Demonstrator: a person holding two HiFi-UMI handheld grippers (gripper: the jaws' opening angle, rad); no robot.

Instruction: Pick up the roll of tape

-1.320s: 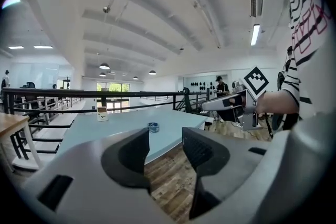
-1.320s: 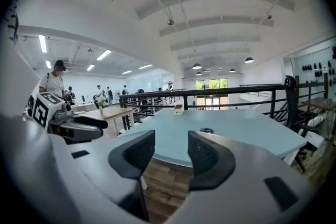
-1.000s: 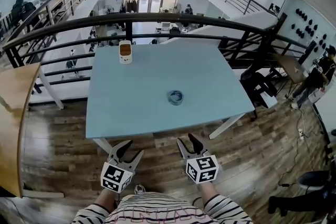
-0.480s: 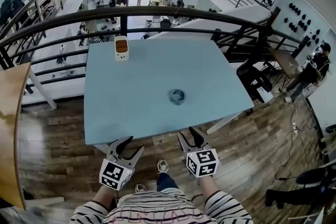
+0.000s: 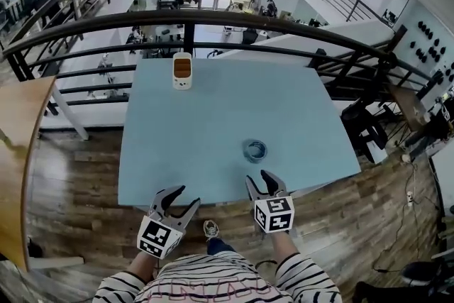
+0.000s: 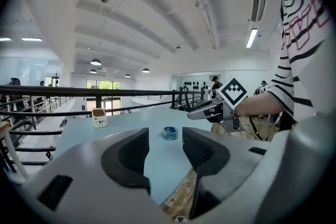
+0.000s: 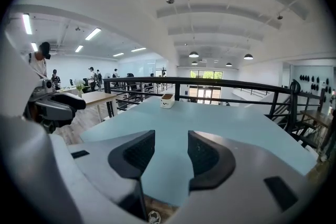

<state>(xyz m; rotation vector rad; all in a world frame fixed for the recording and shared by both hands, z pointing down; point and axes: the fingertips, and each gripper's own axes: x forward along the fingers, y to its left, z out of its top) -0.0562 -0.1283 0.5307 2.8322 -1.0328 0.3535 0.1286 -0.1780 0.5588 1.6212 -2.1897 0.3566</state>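
Note:
A small blue roll of tape (image 5: 255,150) lies flat on the light blue table (image 5: 213,124), near its front right part. The left gripper view shows the roll of tape (image 6: 169,132) beyond its jaws. My right gripper (image 5: 264,182) hovers open at the table's front edge, just short of the roll. My left gripper (image 5: 177,196) is open over the floor, in front of the table's near edge. Neither holds anything. In the right gripper view the right gripper (image 7: 170,152) faces bare tabletop; the roll is out of its sight.
A white box with a brown top (image 5: 182,72) stands at the table's far edge, also in view as the box (image 7: 167,100). A black railing (image 5: 213,21) runs behind the table. A wooden tabletop (image 5: 18,145) lies to the left. Wood floor (image 5: 78,188) surrounds the table.
Both grippers have come closer to the table. The right one now reaches its front edge near the roll; the left one has reached the near edge.

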